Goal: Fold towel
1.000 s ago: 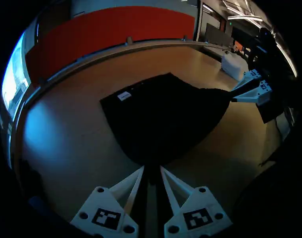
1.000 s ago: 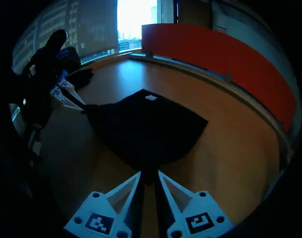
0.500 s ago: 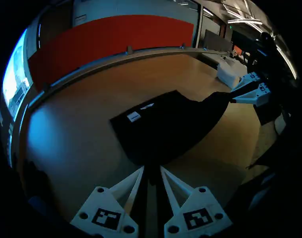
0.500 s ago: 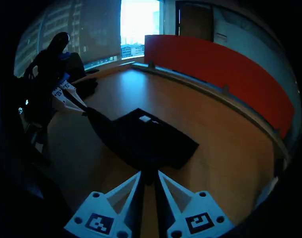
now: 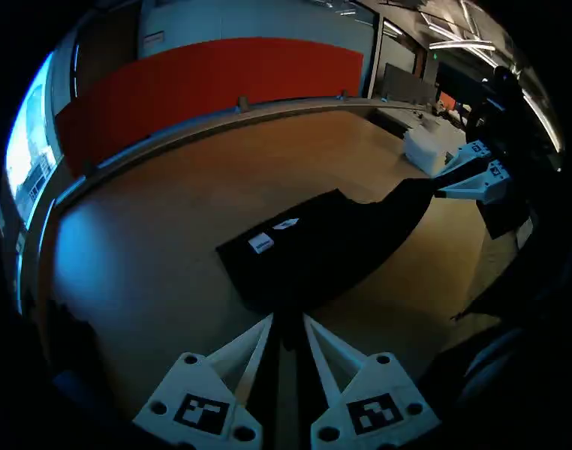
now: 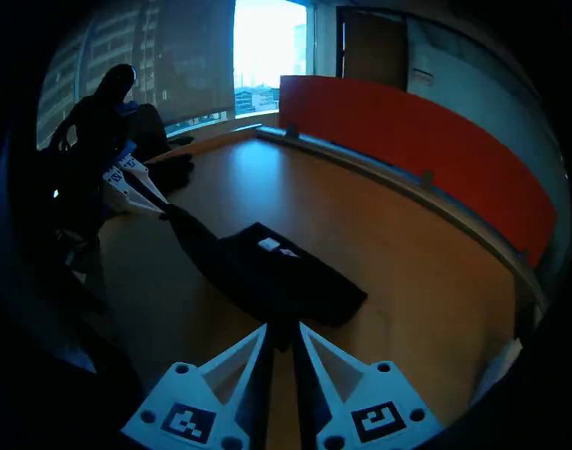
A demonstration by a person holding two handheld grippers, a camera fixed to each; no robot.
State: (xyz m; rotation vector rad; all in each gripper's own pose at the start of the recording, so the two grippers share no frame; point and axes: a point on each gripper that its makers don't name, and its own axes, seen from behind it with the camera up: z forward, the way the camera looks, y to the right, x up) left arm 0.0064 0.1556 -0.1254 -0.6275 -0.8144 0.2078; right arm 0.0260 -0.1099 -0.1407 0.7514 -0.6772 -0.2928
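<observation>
Left gripper view and right gripper view, towel held at two corners. A black towel (image 5: pixel 327 244) is seen partly lifted above a wooden table (image 5: pixel 158 225), its far portion resting on the tabletop and its near edge raised between the two grippers. The left gripper (image 5: pixel 290 324) is shown with its fingers drawn together on one near corner of the cloth, which is pinched between them. The right gripper (image 6: pixel 284 330) is likewise clamped on the other near corner, the dark fabric being visible between its narrowed fingers. From each corner the towel is stretched in a sagging band toward the opposite gripper. Two small white labels (image 5: pixel 261 242) are seen on the upper face of the towel, near its far edge. A white box (image 5: pixel 425 148) is placed on the table beyond the right gripper. The table is bounded on its far side by a red partition (image 5: pixel 211 79). A bright window (image 6: pixel 271 56) is seen beyond the table in the right gripper view, with the person (image 6: pixel 98 124) in silhouette beside it.
</observation>
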